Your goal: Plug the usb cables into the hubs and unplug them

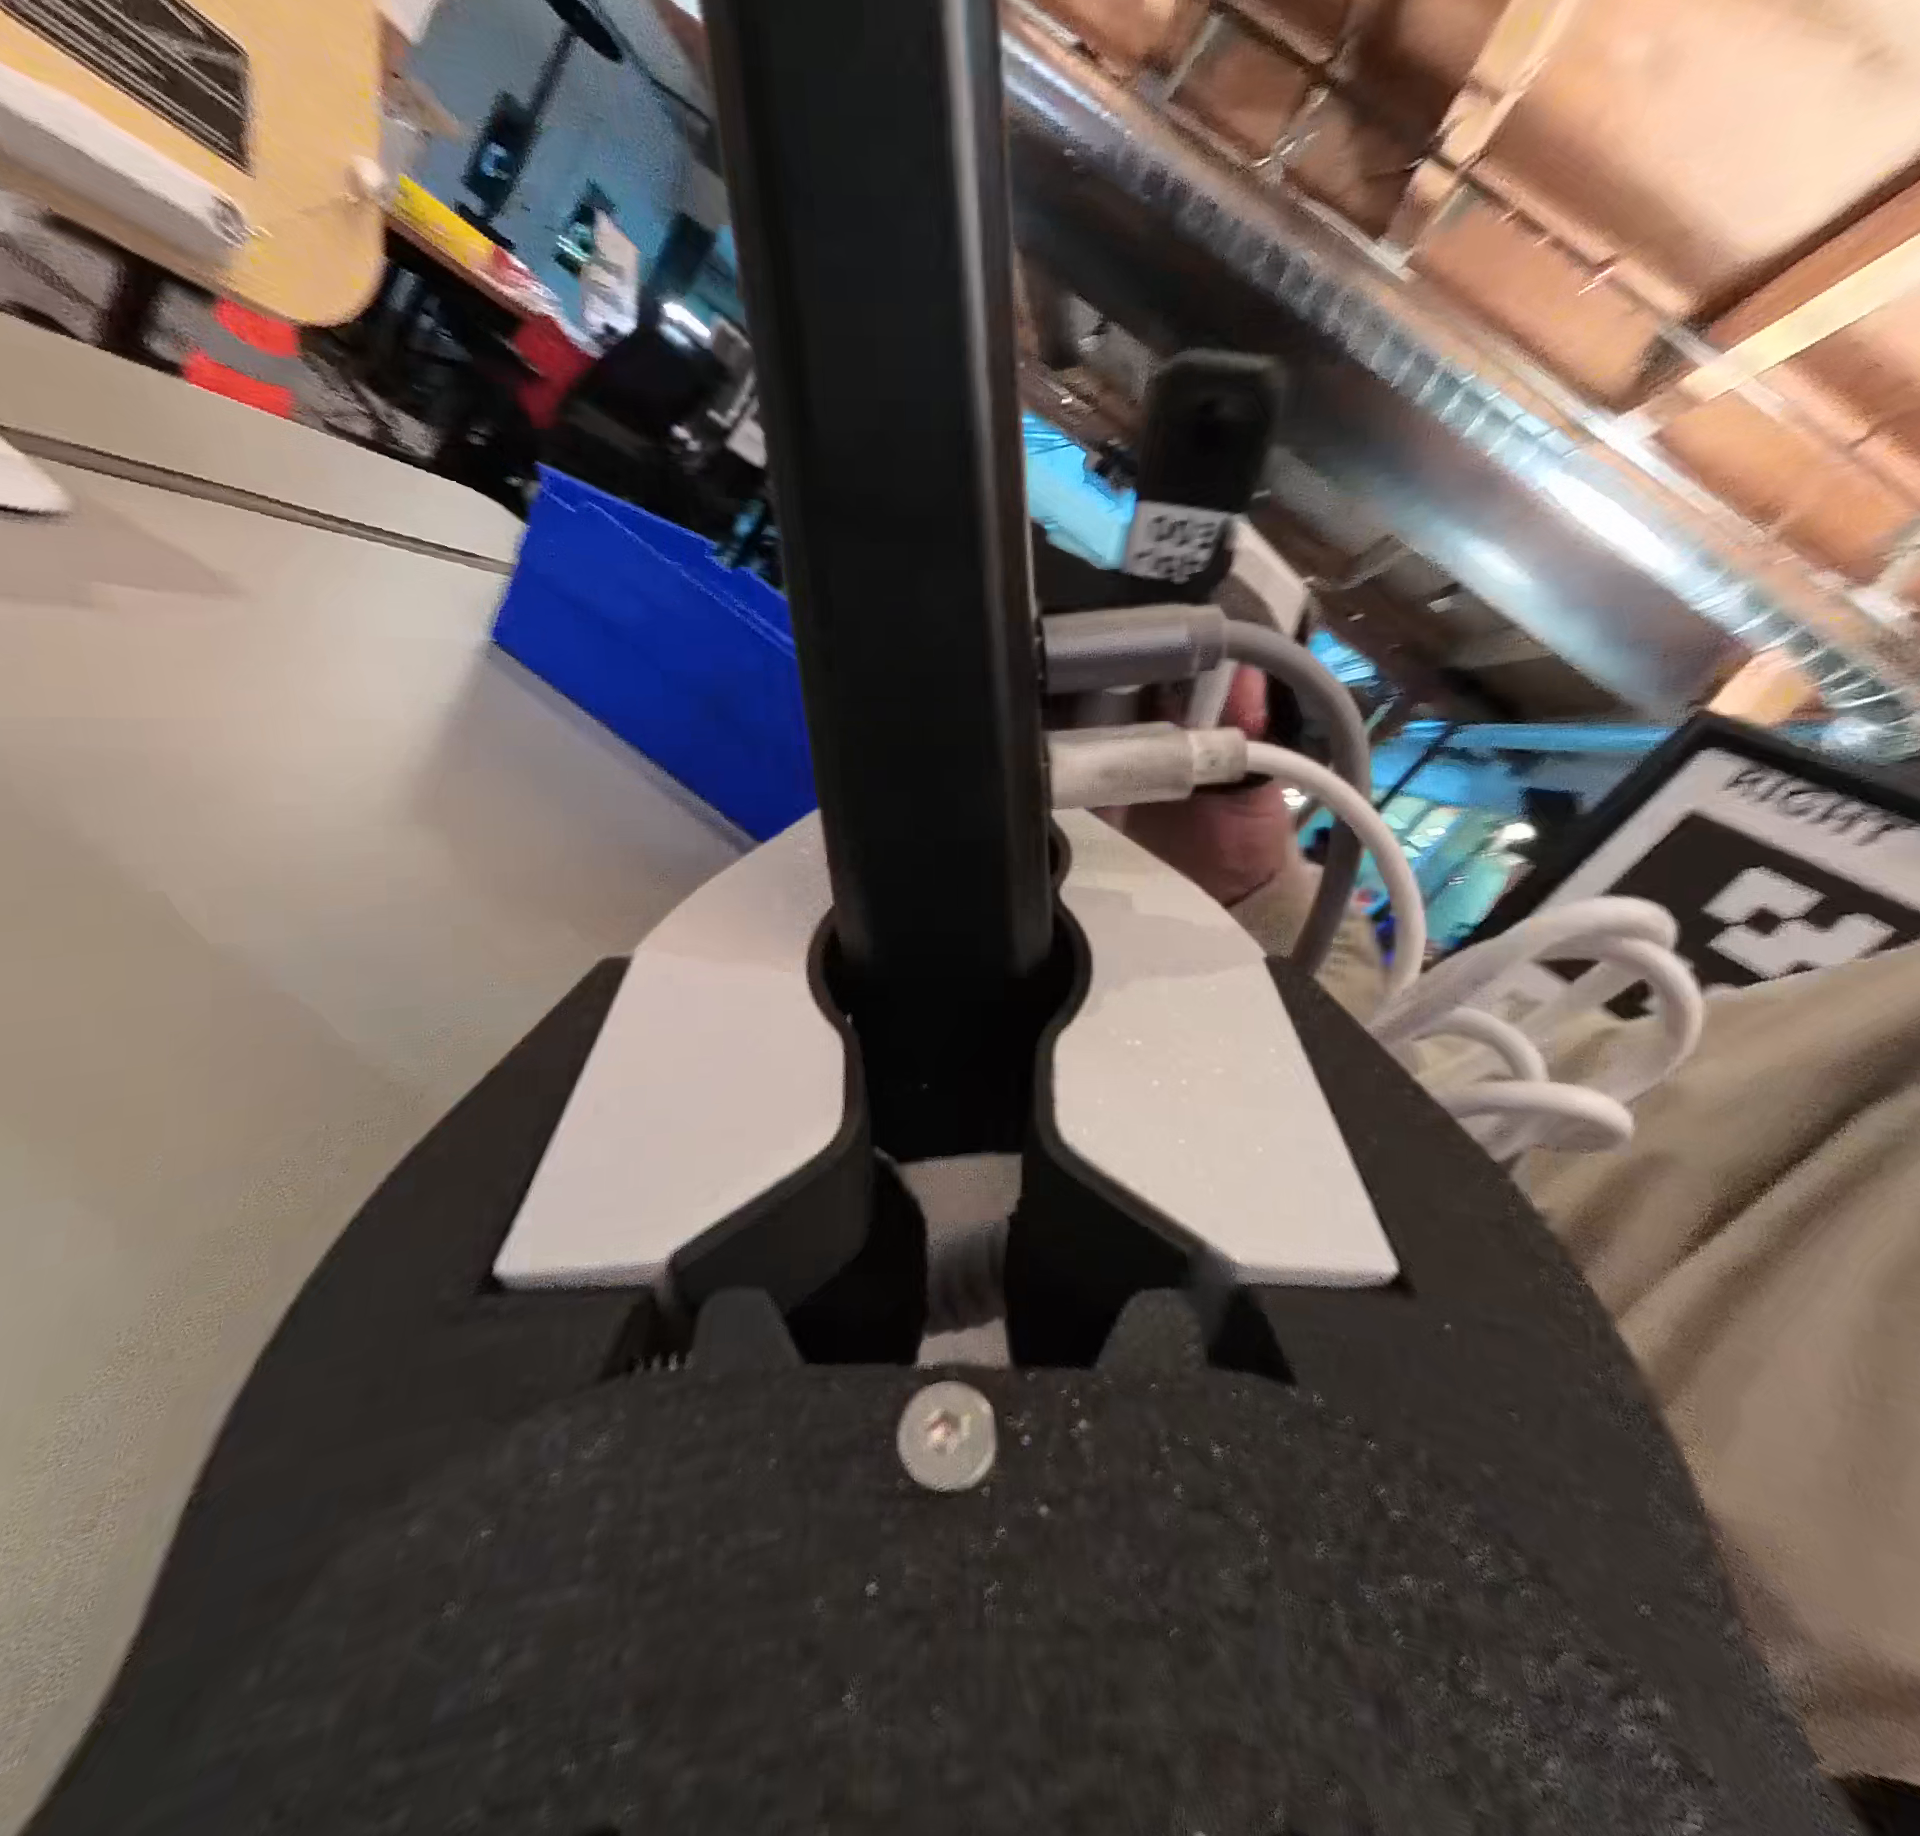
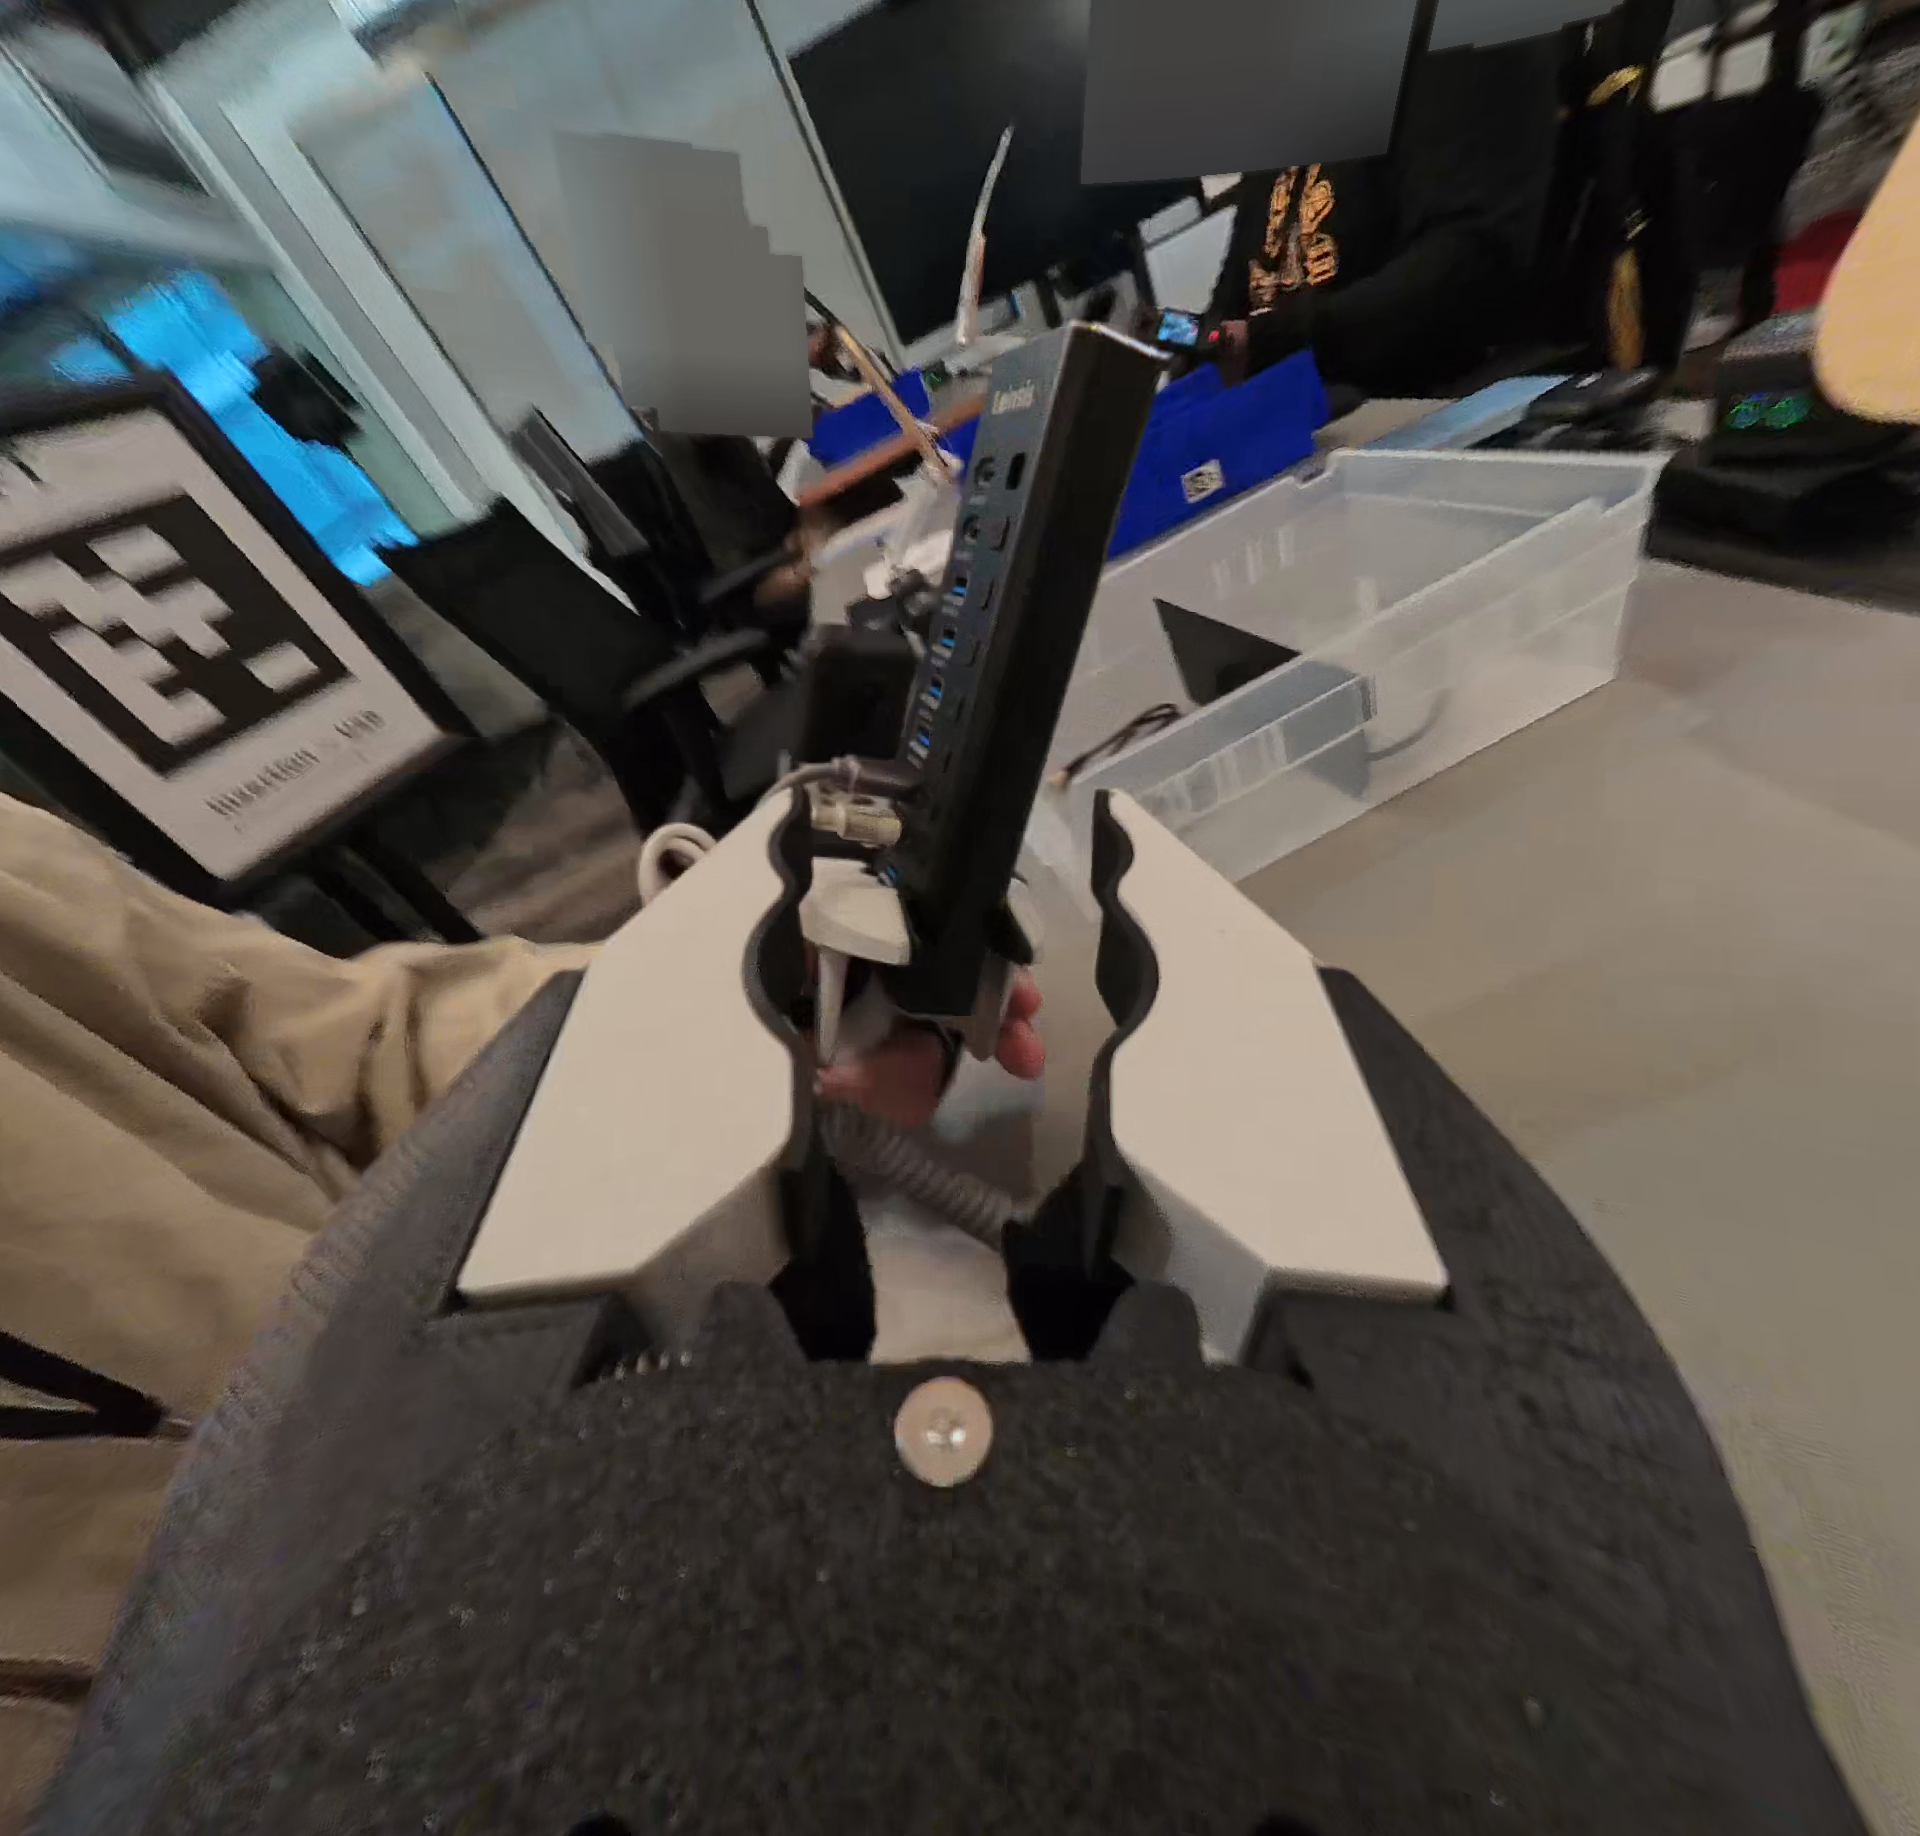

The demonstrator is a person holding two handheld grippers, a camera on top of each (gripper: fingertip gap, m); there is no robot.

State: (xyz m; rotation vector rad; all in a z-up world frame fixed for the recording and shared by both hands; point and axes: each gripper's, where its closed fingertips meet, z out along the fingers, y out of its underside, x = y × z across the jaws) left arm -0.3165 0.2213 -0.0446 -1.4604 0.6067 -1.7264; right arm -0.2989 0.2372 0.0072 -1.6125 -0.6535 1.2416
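My left gripper [image 1: 940, 919] is shut on the lower end of a long black USB hub [image 1: 894, 436] and holds it upright above the table. A grey cable plug [image 1: 1122, 633] and a white cable plug [image 1: 1143, 758] sit in ports on the hub's right side. The white cable hangs in loops [image 1: 1538, 1038]. In the right wrist view the hub [image 2: 1023, 643] stands tilted just beyond my right gripper [image 2: 945, 913], which is open and empty. The two plugs [image 2: 857, 810] are close to its left finger [image 2: 717, 1007].
A grey table [image 2: 1558, 955] lies below. A clear plastic bin [image 2: 1403, 623] with a dark adapter stands on it to the right. Blue bins [image 1: 644, 643] are beyond the table edge. Marker boards [image 2: 156, 633] [image 1: 1766, 903] and a beige sleeve [image 2: 208, 1038] are close by. The grippers' ends are close to 6 cm from one another.
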